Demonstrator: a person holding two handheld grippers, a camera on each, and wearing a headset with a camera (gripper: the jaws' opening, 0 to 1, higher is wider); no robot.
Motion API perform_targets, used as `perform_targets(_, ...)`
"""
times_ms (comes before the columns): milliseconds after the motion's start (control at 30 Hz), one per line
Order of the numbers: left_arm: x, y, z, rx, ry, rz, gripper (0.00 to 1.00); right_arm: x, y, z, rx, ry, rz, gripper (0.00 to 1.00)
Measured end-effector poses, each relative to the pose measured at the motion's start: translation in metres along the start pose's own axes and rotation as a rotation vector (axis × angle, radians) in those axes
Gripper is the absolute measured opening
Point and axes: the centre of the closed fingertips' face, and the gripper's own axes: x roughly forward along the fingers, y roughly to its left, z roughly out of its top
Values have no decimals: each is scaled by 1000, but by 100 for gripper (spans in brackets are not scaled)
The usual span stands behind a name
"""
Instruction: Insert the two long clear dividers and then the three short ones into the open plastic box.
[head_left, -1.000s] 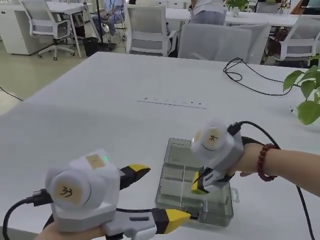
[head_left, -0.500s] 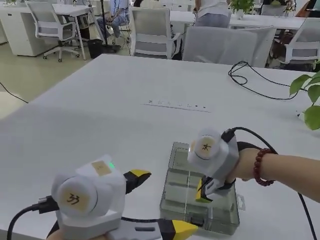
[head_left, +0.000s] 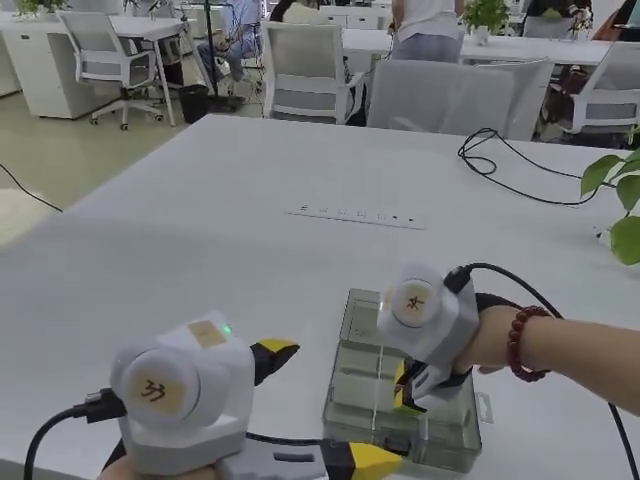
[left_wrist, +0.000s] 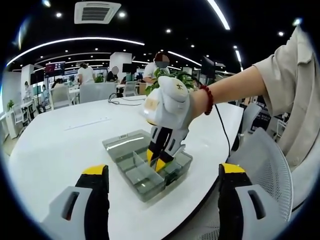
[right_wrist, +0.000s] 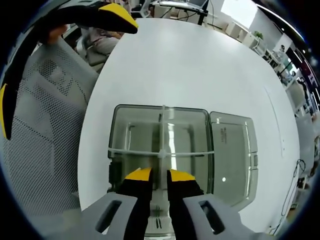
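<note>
The open clear plastic box (head_left: 350, 400) lies near the table's front edge, its lid (right_wrist: 235, 150) folded flat beside it. Inside it, two clear dividers (right_wrist: 163, 127) cross each other. My right gripper (head_left: 408, 388) points down into the box and my right gripper (right_wrist: 160, 176) is shut on the near end of the clear divider that runs to the far wall. My left gripper (head_left: 325, 405) hovers wide open at the front left, holding nothing. In the left gripper view my left gripper (left_wrist: 162, 172) faces the box (left_wrist: 127, 150) and the right gripper (left_wrist: 160, 162).
A black cable (head_left: 500, 150) loops at the table's far right, beside green plant leaves (head_left: 620, 200). A narrow printed strip (head_left: 355, 213) lies mid-table. Office chairs (head_left: 440, 95) stand beyond the far edge. The box sits close to the table's near edge (left_wrist: 165, 220).
The right gripper has sunk a little lower into the box with the divider. The left gripper stays open in about the same place. The head camera has shifted slightly.
</note>
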Motion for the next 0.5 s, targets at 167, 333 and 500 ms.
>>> perform_targets(167,1,1,-2,-3,11,2,97,-7,-4,9,53,-60,-15,21)
perform_targets(333,1,2,-1,-5,11,11,100,-19,-7,15,110,-121,-25,31)
perform_targets(500,1,2,-1,-7,9,13,100,-33,-4,20,156,-186,-18,40)
